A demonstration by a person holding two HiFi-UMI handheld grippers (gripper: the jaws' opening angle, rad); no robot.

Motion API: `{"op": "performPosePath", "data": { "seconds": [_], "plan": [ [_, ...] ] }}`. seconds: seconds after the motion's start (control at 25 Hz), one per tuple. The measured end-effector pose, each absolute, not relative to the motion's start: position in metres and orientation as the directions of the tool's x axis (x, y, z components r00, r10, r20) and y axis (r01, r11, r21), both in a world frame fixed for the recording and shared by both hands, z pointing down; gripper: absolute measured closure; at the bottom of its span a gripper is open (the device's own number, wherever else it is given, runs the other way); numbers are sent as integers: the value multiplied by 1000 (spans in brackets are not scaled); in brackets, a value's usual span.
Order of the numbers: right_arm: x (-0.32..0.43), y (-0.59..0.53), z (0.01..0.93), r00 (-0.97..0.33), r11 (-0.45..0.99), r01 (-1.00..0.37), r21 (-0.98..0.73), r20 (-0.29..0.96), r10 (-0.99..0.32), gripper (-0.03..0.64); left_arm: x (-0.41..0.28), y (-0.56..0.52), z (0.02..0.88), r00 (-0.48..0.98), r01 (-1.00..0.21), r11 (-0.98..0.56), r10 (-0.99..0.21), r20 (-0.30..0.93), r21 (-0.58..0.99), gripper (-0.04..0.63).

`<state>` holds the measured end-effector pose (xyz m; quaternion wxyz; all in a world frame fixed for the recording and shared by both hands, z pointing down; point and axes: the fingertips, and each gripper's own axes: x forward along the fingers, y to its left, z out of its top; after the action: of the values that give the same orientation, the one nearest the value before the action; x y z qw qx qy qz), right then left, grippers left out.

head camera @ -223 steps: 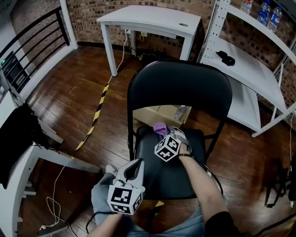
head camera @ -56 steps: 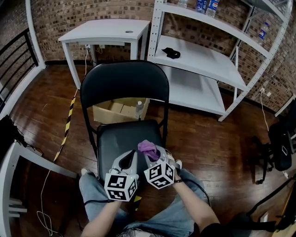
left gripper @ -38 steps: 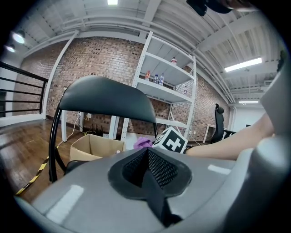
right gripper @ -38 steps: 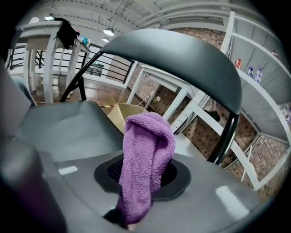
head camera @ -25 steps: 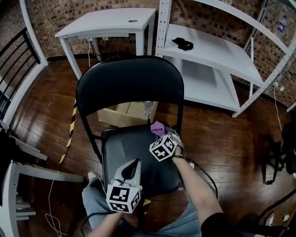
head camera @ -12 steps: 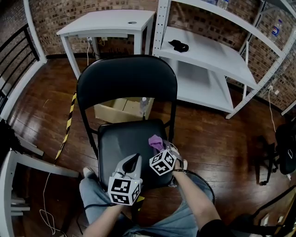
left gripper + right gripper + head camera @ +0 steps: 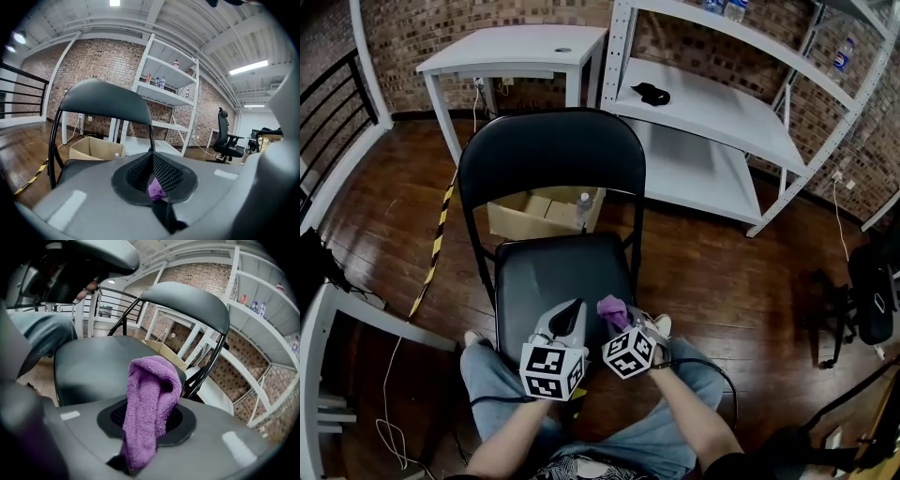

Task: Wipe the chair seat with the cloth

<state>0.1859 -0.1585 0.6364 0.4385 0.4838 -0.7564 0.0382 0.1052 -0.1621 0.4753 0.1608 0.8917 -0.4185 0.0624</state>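
**Fingers (image 7: 168, 174) closed on both grippers; cloth (image 7: 151, 394) pinched at the right**

On the left gripper (image 7: 573, 309), the pads are pressed tip to tip; a purple fleck (image 7: 157, 190) is seen in the hollow behind them. On the right gripper (image 7: 622, 322), 1 end of the cloth is clamped, near the front right of the chair seat (image 7: 553, 277). It is judged soft, light and floppy, best pinched at a bunched fold.

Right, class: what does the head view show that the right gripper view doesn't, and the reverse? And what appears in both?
Head view only: striped floor tape and a dark item on the white shelving. Right gripper view only: the right gripper with its jaws closed on the lower end of the purple cloth, whose looped pile is visible. Both: the cloth, black chair, cardboard box and shelving.
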Motion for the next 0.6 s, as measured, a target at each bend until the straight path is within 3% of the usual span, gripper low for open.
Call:
{"op": "performPosePath", "data": {
  "seconds": [0.6],
  "plan": [
    [165, -83, 640, -174, 553, -758, 345, 711, -682, 526, 108, -134, 467, 658, -753, -618, -716, 233, 225, 589]
  ]
}}
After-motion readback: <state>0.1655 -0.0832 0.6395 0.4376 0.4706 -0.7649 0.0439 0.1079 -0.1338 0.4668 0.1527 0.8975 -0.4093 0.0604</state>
